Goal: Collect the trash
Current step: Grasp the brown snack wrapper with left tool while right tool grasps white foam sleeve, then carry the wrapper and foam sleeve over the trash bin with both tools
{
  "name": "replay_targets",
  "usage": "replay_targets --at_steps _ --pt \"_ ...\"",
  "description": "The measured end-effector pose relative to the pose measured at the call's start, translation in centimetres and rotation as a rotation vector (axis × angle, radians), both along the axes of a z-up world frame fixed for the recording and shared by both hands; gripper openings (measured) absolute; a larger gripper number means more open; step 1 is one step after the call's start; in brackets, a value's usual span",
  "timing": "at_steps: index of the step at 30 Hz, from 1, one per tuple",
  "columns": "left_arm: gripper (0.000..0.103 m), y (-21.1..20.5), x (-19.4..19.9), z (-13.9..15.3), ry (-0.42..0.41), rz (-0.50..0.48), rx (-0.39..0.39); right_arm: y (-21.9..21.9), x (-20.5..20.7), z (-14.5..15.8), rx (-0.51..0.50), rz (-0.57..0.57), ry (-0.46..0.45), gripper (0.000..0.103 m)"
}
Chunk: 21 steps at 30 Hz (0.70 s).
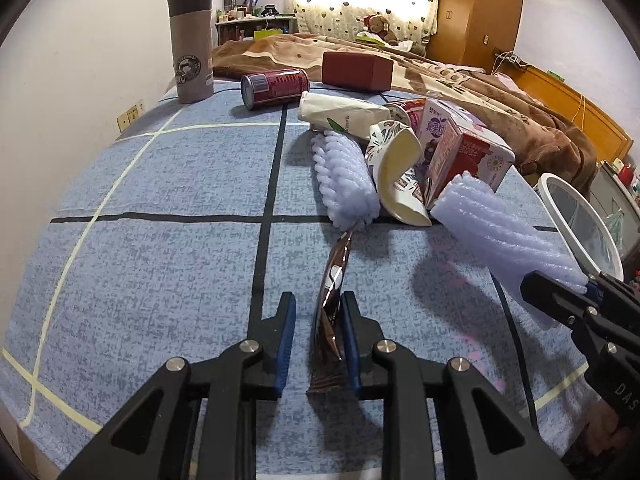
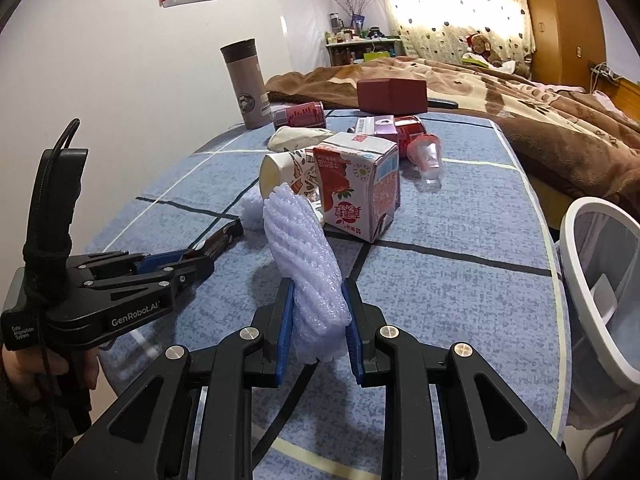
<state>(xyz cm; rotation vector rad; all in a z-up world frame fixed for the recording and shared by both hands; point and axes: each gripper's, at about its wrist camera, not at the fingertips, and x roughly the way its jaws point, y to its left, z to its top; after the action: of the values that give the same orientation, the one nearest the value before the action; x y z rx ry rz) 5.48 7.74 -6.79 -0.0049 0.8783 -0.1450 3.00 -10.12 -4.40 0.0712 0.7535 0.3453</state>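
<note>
Right wrist: right claw clenched on foam sleeve; left claw grips wrapper.

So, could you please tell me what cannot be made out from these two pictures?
- White bin: cut off by the right edge in both wrist views; its contents cannot be told.
- Brown wrapper in the left gripper: seen edge-on in the left wrist view, print unreadable.
- Second foam net: mostly hidden in the right wrist view behind the foam net held by the right gripper.
- Shelf items: too small.
</note>
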Motion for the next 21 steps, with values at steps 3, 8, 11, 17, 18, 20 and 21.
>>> replay_targets --at_steps 3,8,11,17,18,20,21 --pt "0.012 -0.2 -0.1 0.1 -0.001 -0.009 -0.008 -0.2 -0.1 -0.1 0.004 -0.004 0.002 0.024" --pt "0.012 -0.5 -0.1 0.3 -0.005 -0.007 -0.021 -0.6 -0.2 0.0 0.012 -0.01 -0.002 0.024" --pt "0.012 -0.7 -0.4 0.9 -0.018 -0.009 -0.034 -0.9 -0.2 0.1 0.02 -0.016 -0.006 0.024" --pt "0.012 -1.6 -1.0 2.2 -0.034 -0.031 -0.064 -1.8 -0.4 0.5 0.044 -0.031 -0.021 0.024" --pt "0.012 -1.9 -1.1 2.5 -0.043 -0.034 -0.066 -2.1 -0.5 0.6 0.047 -0.033 -0.022 0.024" --pt "0.012 -2.5 -1.3 3.1 -0.058 -0.048 -0.068 -2.5 -0.7 1.0 0.05 -0.045 -0.036 0.024" --pt "0.012 -2.9 -1.4 3.5 -0.069 -0.056 -0.069 -2.8 -0.8 1.2 0.048 -0.052 -0.044 0.024"
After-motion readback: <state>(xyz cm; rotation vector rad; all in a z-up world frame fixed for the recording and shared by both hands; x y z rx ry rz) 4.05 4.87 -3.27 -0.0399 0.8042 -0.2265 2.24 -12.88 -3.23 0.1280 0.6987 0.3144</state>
